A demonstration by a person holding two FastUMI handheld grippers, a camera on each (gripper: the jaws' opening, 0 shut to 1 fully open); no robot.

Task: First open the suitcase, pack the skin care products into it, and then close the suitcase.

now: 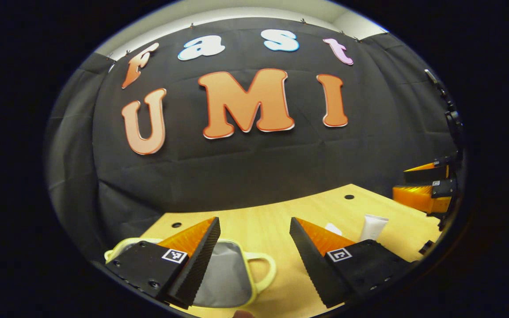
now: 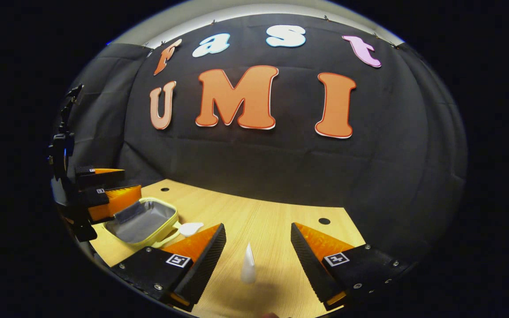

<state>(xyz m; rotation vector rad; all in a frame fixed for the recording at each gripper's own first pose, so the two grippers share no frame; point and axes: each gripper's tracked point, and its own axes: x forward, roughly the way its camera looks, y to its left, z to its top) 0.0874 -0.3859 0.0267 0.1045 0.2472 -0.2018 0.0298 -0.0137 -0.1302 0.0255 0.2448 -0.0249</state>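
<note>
Pale wood table (image 2: 272,221), black cloth wall (image 2: 281,163), open suitcase (image 2: 142,221)

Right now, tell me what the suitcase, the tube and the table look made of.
Suitcase: soft fabric, probably; matte grey lining, pale yellow piping.
Tube: likely squeezable plastic; smooth white, tapering to a flat crimp.
Table: wood or wood-look laminate; light grain lines, low sheen.

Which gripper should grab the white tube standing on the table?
Probably the right gripper: the tube stands between its open jaws. The left gripper, also open, hangs over the open case, with the tube off to its side.
</note>
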